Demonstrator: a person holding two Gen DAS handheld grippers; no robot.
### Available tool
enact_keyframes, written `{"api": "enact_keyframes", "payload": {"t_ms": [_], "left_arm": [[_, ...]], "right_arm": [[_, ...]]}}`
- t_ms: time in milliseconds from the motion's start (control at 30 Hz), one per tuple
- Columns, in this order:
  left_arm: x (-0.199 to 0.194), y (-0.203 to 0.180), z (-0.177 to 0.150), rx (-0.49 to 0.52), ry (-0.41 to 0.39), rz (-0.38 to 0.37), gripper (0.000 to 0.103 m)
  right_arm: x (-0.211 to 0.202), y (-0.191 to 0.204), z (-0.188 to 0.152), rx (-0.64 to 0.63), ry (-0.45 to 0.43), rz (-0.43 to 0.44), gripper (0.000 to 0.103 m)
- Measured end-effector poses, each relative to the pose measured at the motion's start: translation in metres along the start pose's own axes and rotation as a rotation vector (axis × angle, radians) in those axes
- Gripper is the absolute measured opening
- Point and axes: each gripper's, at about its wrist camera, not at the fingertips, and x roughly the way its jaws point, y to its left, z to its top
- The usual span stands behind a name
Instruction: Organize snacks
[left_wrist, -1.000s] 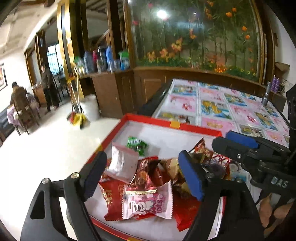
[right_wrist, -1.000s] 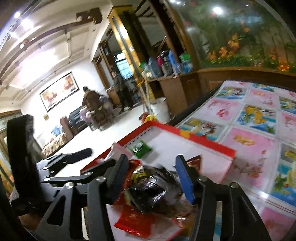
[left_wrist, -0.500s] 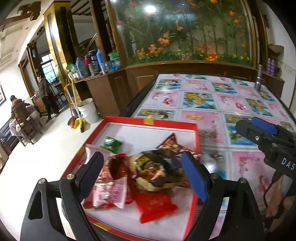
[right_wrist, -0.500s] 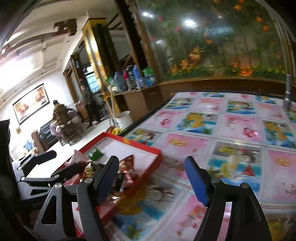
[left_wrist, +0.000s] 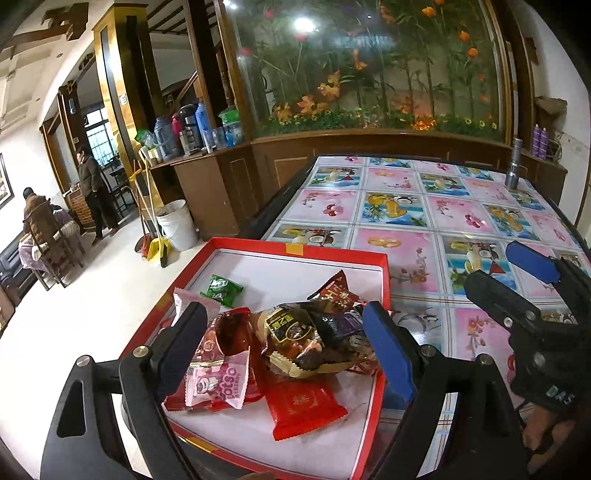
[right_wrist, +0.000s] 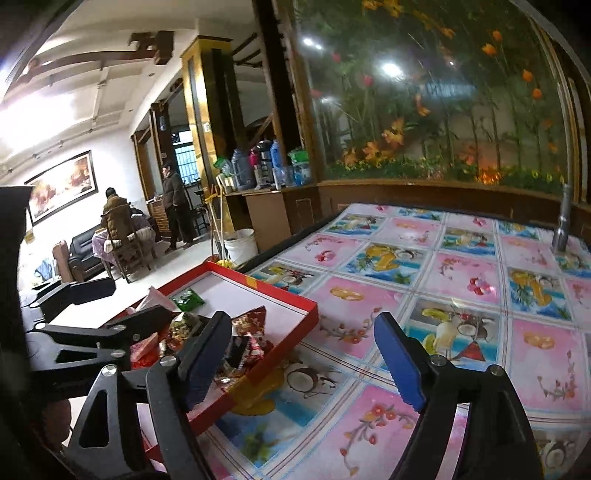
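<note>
Left view, left gripper (left_wrist: 282, 349): jaws spread wide over the snack pile, nothing pressed between the pads; the near part of each finger runs off the bottom edge.
Left view, tray (left_wrist: 295, 250): red-rimmed with a white floor, at the table's (left_wrist: 402, 181) near left corner; its near rim is hidden behind the gripper.
Left view, snacks (left_wrist: 295, 332): heaped toward the tray's near edge, wrappers overlapping so the lower ones are only partly seen; a green packet (left_wrist: 221, 286) lies alone nearer the far left corner.
Left view, right gripper (left_wrist: 517, 280): off the tray's right edge, above the table; partly cut by the frame.
Right view, right gripper (right_wrist: 306, 354): jaws have just been opening, apart with nothing between them, over the table beside the tray's (right_wrist: 291, 295) right edge.
Right view, snacks (right_wrist: 243, 343): mostly screened by the left finger; print unreadable.
Right view, left gripper (right_wrist: 110, 325): dark, only partly seen at the left edge.
</note>
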Motion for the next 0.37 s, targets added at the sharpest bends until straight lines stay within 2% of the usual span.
{"api": "enact_keyframes", "payload": {"t_ms": [167, 367], "left_arm": [[0.002, 0.011, -0.006, -0.026, -0.003, -0.020, 0.087], [-0.001, 0.024, -0.007, -0.068, -0.029, -0.017, 0.087]], "right_arm": [[-0.001, 0.014, -0.002, -0.006, -0.002, 0.040, 0.084], [0.008, 0.036, -0.007, -0.074, 0.026, 0.058, 0.084]]}}
